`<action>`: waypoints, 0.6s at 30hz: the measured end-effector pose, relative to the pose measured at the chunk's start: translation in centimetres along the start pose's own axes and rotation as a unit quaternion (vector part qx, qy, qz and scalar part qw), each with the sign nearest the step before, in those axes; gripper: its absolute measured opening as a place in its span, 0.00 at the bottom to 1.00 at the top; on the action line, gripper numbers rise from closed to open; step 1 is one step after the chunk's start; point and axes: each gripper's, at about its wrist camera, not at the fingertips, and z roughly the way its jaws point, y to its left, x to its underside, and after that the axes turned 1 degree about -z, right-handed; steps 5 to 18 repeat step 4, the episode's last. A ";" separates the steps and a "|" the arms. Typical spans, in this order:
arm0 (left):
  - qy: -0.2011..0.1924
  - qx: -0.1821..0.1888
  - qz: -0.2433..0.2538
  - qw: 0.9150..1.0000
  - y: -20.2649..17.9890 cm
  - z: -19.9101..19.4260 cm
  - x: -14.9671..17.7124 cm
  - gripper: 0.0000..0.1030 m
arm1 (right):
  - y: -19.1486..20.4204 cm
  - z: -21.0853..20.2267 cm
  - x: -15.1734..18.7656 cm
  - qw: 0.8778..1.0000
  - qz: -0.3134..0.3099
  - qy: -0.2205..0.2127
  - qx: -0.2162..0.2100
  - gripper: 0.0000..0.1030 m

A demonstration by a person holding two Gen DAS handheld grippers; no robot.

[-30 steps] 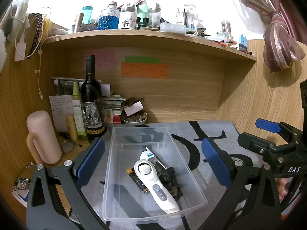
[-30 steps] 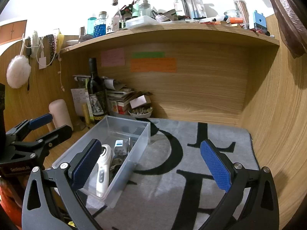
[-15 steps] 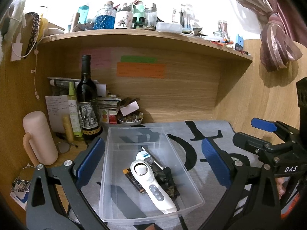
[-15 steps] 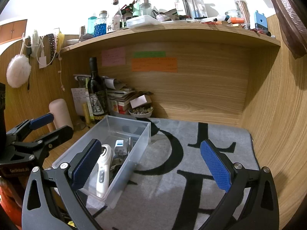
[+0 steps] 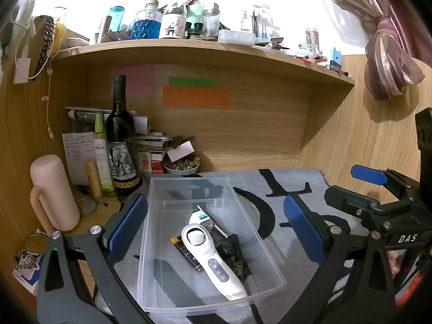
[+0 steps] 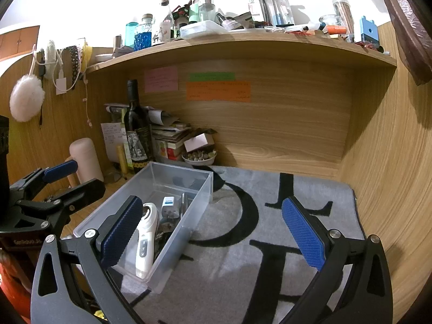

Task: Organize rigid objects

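Now both my tools hang released over the desk [image 6: 364, 145].
Left tool [image 5: 216, 228] straddles the clear bin [image 5: 162, 243] — white handheld device [image 5: 213, 259] inside; right tool [image 6: 213, 233] grasps nothing.

In the clear plastic bin [image 5: 189, 243], the white handheld device with a round head [image 5: 210, 256] lies over a dark tangle of objects [image 5: 232, 248] too covered to identify. The writing on the orange paper strip [image 5: 196, 97] and pink sticky note [image 5: 132, 81] is too small to read. The pink tied-back curtain [image 5: 386, 54] is cut off by the frame edge.
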 end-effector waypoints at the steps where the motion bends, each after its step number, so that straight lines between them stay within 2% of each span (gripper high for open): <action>1: 0.000 0.001 0.001 1.000 0.0 0.0 0.0 0.99 | 0.0 0.0 0.0 1.000 0.000 0.001 0.000 1.00; 18: 0.001 0.001 0.000 1.000 0.0 0.0 0.0 0.99 | -0.1 0.1 0.0 1.000 -0.002 0.001 -0.002 1.00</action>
